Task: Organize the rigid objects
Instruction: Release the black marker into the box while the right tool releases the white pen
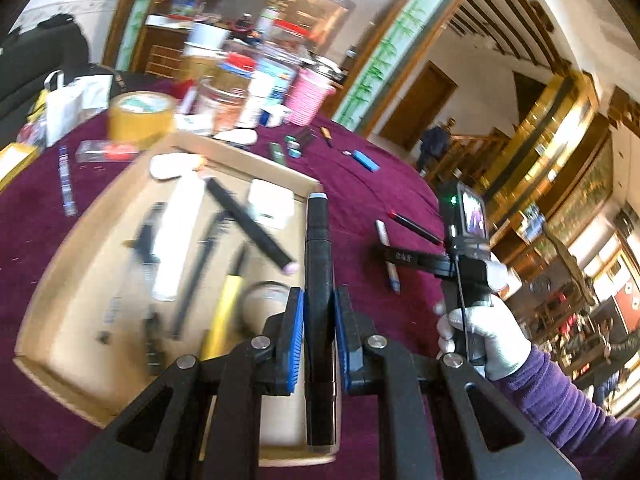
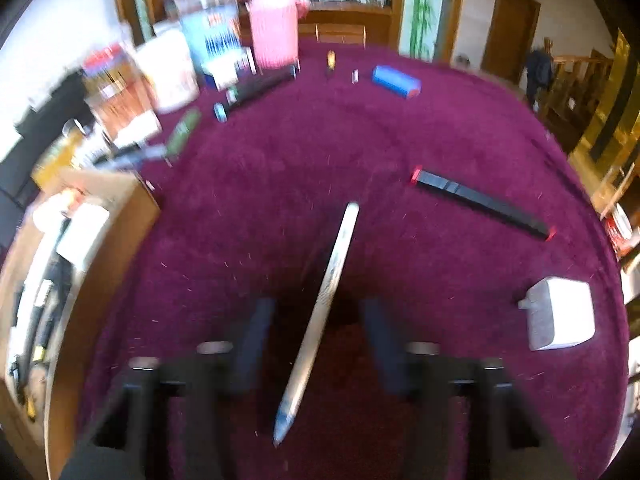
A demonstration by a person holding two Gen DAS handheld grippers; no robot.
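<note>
1. Left gripper [image 1: 319, 344], black arms with blue ribbed pads: fingers clamped on a long black bar-shaped object with a pale grey-blue tip [image 1: 319, 264], which stood lengthwise between the pads and pointed away from the camera, above the right edge of the tray.
2. Shallow tan cardboard tray [image 1: 52, 264], resting on the round table covered in dark magenta cloth [image 2: 320, 152]: it held a yellow-handled tool [image 1: 224, 312], a flat black stick with a pinkish end [image 1: 248, 224], a long white strip [image 1: 176, 236], a white rectangular box [image 1: 270, 208] and several dark slender items too blurred to identify.
3. Right gripper [image 2: 320, 332], black and motion-blurred: fingers stood apart on either side of a slim silver-white pen with a blue tip [image 2: 320, 312], which lay on the cloth; no pad was seen pressing on it. A white-gloved hand [image 1: 480, 336] with a purple sleeve [image 1: 560, 404] held this gripper's handle, as seen in the left wrist view.
4. White square charger block [image 2: 560, 316], on the cloth near the table's right edge.
5. Black slim bar with red ends [image 2: 480, 204], lying diagonally beyond the pen and apart from it.
6. Blue rectangular block [image 2: 396, 80], toward the far edge of the table.
7. Pink ribbed container [image 2: 274, 36], roll of tan packing tape [image 1: 140, 116] and blurred jars and boxes, crowded at the far left edge.
</note>
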